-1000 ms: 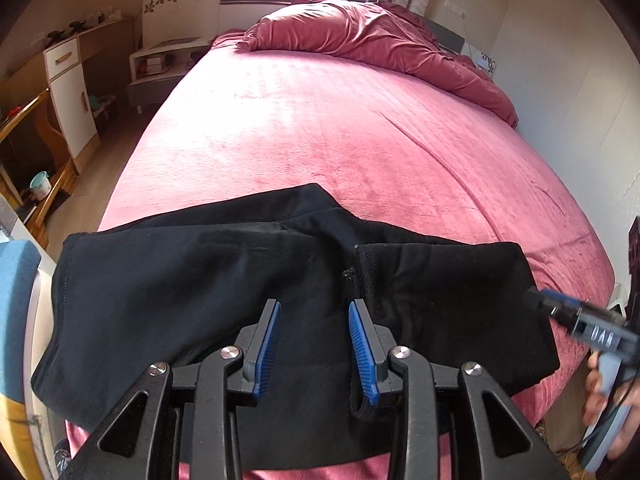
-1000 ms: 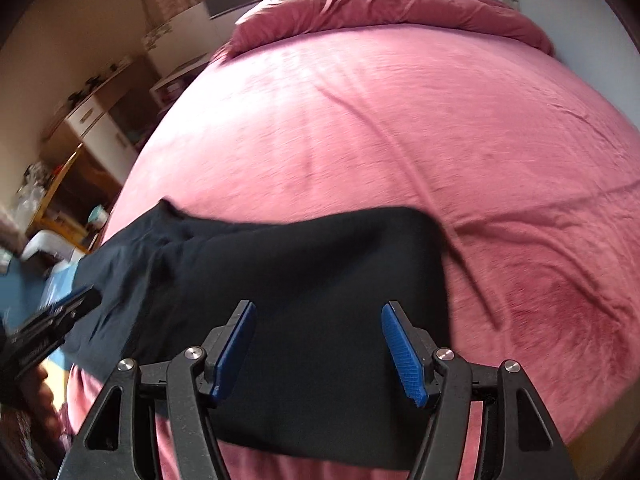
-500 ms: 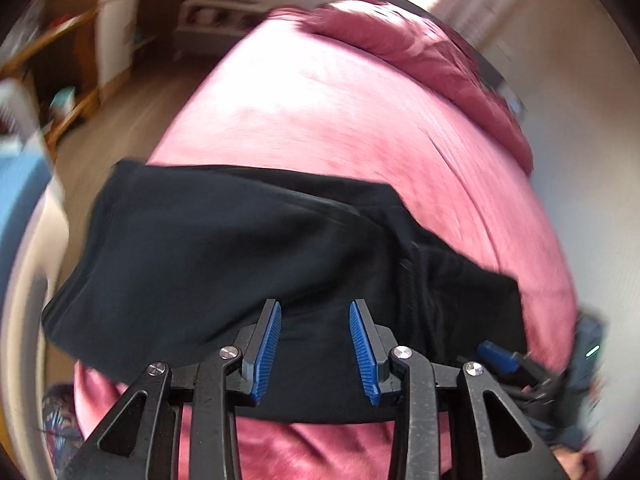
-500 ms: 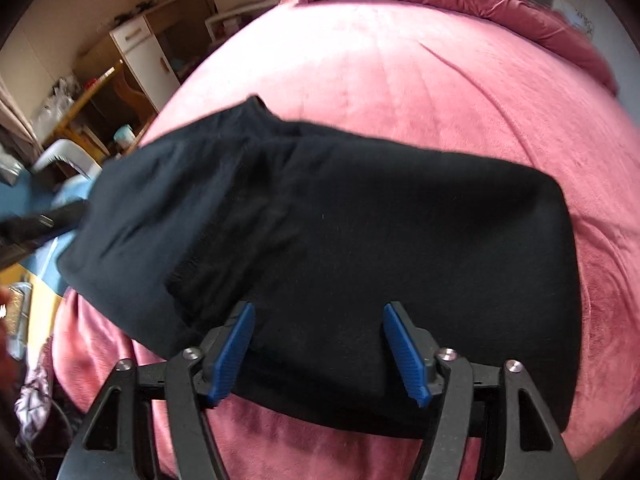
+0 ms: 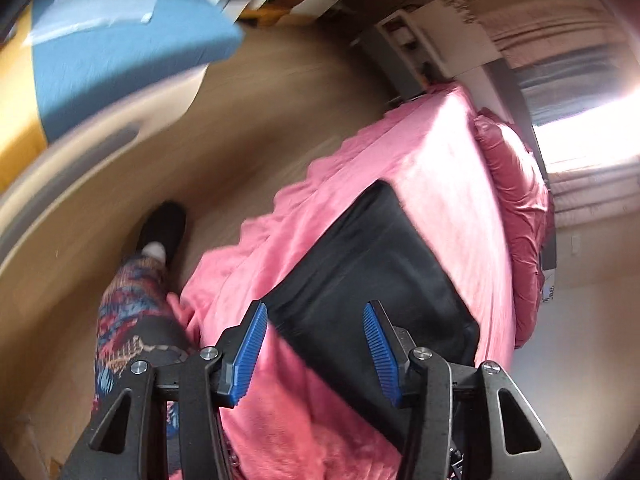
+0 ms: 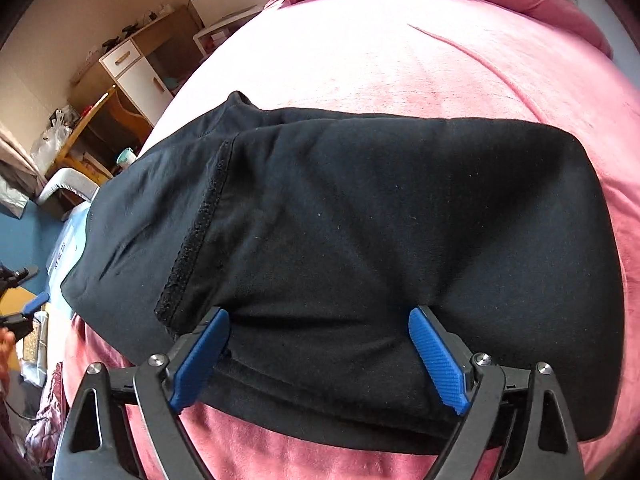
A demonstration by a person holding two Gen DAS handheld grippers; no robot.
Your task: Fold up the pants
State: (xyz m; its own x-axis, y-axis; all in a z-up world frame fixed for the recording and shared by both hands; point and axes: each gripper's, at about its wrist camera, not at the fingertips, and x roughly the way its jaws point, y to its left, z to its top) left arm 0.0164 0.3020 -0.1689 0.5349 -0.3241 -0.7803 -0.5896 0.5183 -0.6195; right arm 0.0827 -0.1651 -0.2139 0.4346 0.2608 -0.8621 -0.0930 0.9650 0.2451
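Swung away floorward, the left gripper (image 5: 316, 354) gapes empty; the right gripper (image 6: 320, 354), spread, should press the pants (image 6: 360, 220) flat evenly.

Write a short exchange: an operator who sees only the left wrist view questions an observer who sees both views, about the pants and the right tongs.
Operator: I see the pants folded on the bed. Are the right tongs open?
Observer: Yes. The right tongs are open, low over the near edge of the pants.
Operator: Is the top layer flush with the one beneath?
Observer: No. A rough hem strip marks where the top layer ends, and a lower layer shows to its left.
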